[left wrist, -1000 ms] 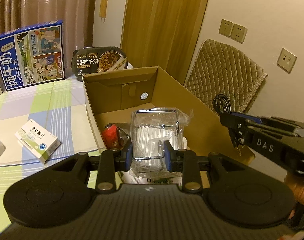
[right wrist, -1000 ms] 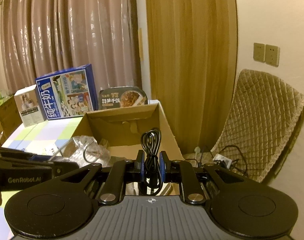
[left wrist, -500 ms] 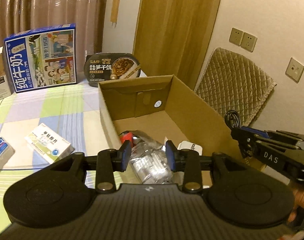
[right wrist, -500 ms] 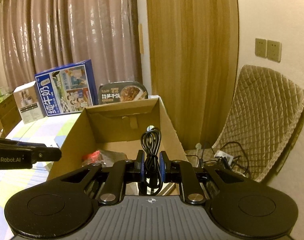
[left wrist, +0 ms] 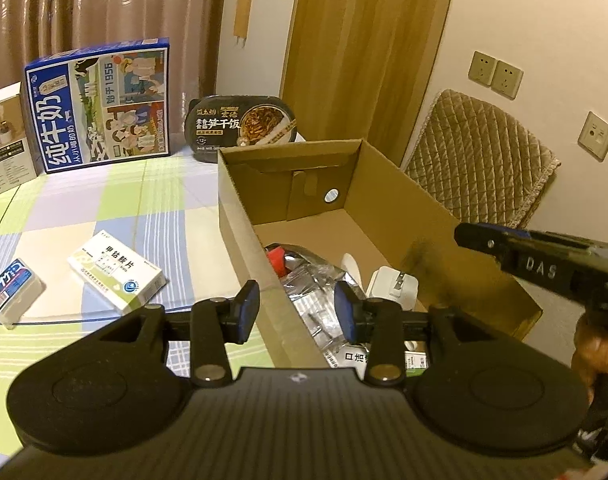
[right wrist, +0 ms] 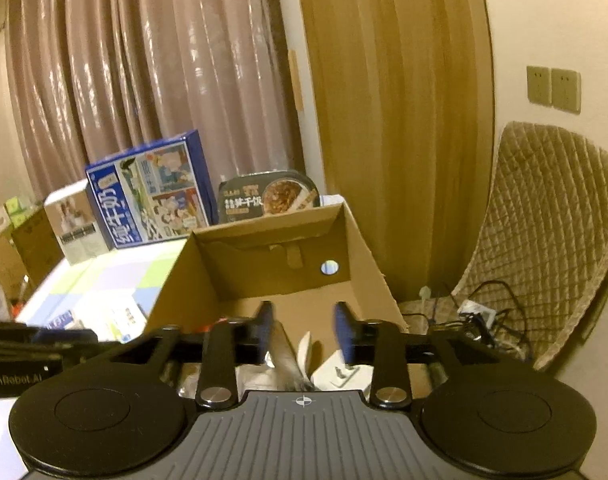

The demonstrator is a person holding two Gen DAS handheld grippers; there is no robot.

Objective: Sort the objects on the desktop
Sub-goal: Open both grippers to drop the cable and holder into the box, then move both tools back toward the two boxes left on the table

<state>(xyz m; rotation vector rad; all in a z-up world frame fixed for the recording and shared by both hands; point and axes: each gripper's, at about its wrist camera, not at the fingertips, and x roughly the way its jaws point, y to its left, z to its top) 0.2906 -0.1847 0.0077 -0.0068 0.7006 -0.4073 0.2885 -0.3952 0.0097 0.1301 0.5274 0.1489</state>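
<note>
Checked tablecloth (left wrist: 104,200) with 2 medicine boxes (left wrist: 116,276) shows only left; both claws (left wrist: 297,312) (right wrist: 304,336) released.

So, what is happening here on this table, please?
A person is sorting desk items into the cardboard box with tongs in each hand. Both the left tongs and the right tongs have just been opening over the box and grip nothing. A clear plastic packet and a white charger plug already lie inside. Two small medicine boxes remain on the checked tablecloth, beside the box.
</note>
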